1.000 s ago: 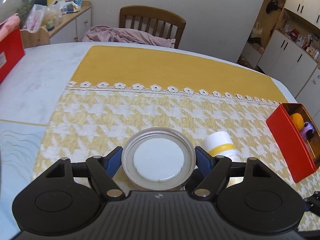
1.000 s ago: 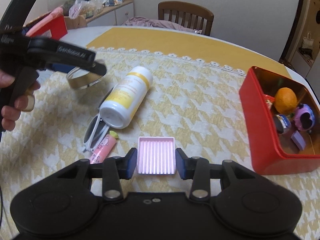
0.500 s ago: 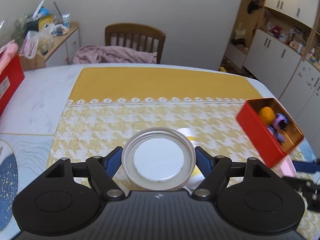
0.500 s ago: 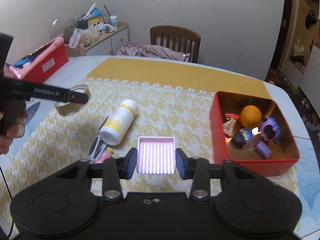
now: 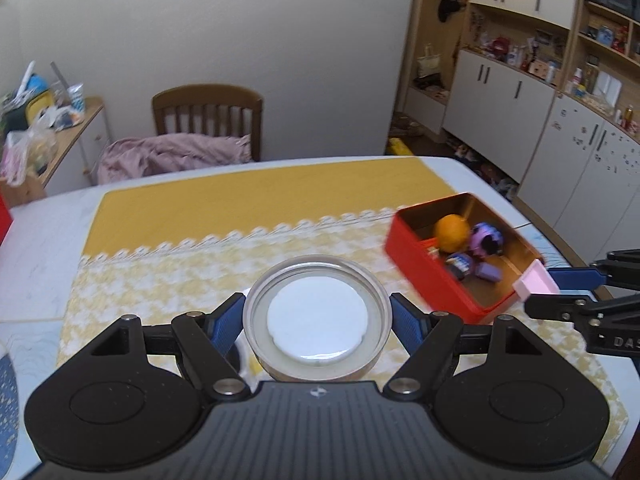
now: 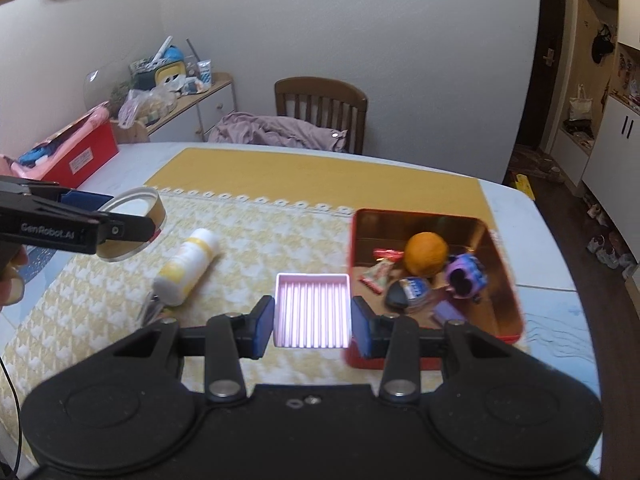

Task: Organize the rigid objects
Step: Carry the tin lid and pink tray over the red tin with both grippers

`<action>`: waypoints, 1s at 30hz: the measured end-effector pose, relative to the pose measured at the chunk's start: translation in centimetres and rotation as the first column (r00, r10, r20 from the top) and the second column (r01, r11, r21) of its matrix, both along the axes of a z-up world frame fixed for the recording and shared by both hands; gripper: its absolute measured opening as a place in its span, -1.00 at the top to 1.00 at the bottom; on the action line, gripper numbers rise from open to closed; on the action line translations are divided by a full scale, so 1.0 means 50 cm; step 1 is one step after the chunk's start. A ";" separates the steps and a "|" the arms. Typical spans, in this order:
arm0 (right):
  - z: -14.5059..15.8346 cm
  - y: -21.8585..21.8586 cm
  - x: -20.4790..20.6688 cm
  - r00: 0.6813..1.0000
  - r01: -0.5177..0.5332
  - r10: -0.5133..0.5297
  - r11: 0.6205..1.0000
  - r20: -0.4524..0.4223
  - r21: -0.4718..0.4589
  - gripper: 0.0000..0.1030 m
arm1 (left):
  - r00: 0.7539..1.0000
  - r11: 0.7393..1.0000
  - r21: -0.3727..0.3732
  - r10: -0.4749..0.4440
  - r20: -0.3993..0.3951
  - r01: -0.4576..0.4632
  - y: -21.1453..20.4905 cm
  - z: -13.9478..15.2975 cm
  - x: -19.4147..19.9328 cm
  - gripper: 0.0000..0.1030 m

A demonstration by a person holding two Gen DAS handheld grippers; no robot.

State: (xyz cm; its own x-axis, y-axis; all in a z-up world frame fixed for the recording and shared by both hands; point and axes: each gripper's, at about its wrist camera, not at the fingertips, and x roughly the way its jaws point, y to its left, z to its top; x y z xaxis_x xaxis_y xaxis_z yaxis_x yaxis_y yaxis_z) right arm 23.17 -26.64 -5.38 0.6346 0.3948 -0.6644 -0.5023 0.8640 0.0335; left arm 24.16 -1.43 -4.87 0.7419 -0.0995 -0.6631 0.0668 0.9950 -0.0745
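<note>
A white table [image 6: 120,160] stands in a lived-in room, most of it covered by one yellow cloth [image 6: 304,176] with a lace strip and a houndstooth half. Behind it is one wooden chair [image 6: 320,100] with a pinkish garment [image 6: 276,130] draped over the seat.

At the far left edge sits one red box [image 6: 86,158], apart from the cloth. Next comes the left gripper [image 5: 318,314], held up above the cloth with its two blue pads clamped on the sides of one round lid [image 5: 318,316], metal-rimmed with a white centre. Below and right of it, one white bottle [image 6: 188,266] with a yellow band lies on its side on the houndstooth part; a pair of glasses [image 6: 150,308] pokes out at its near end, mostly hidden.

Further right, the right gripper [image 6: 312,322] is closed on one small pink ribbed tray [image 6: 312,310], held in the air just beside the near left corner of one open red tin [image 6: 516,312]. Inside the tin lie one orange [image 6: 426,254], one purple toy [image 6: 466,274], one wrapped sweet [image 6: 378,270], one dark round container [image 6: 410,290] and one small lilac block [image 6: 448,312].
</note>
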 end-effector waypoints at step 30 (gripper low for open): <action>-0.080 -0.197 0.209 0.997 -0.077 0.075 0.993 -0.021 -0.087 0.22 | 0.983 0.992 0.083 -0.076 -0.166 0.090 -0.370 -0.091 0.252 -0.50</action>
